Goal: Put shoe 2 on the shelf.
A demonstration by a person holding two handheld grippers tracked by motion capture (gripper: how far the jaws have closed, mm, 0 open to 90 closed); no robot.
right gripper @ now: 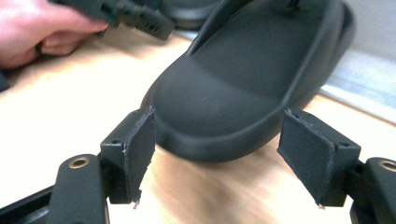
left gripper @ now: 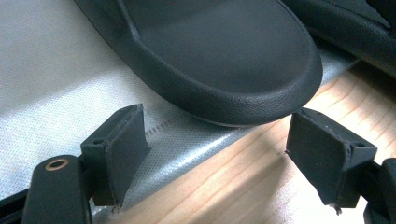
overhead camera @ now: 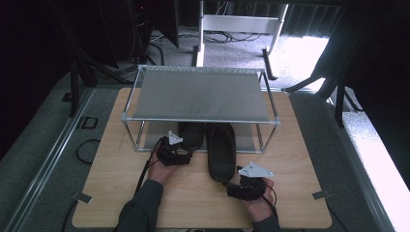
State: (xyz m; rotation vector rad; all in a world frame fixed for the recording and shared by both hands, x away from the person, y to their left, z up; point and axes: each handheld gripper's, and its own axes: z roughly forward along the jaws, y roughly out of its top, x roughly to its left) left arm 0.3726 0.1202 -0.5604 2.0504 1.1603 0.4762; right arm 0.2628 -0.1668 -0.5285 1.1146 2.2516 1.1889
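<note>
Two black slippers lie before us, the left slipper (overhead camera: 191,134) under the rack (overhead camera: 200,94), the right slipper (overhead camera: 221,151) half out on the table (overhead camera: 121,193), each heel before spread, empty jaws of our left gripper (overhead camera: 180,152) and right gripper (overhead camera: 240,186).

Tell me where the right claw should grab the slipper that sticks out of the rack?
Probably the heel end of the slipper, coming straight in from the person's side of the table. That rounded heel points at the right claw, whose jaws stand open on either side of it without touching. The raised rim there gives the pads firm walls to squeeze.
</note>
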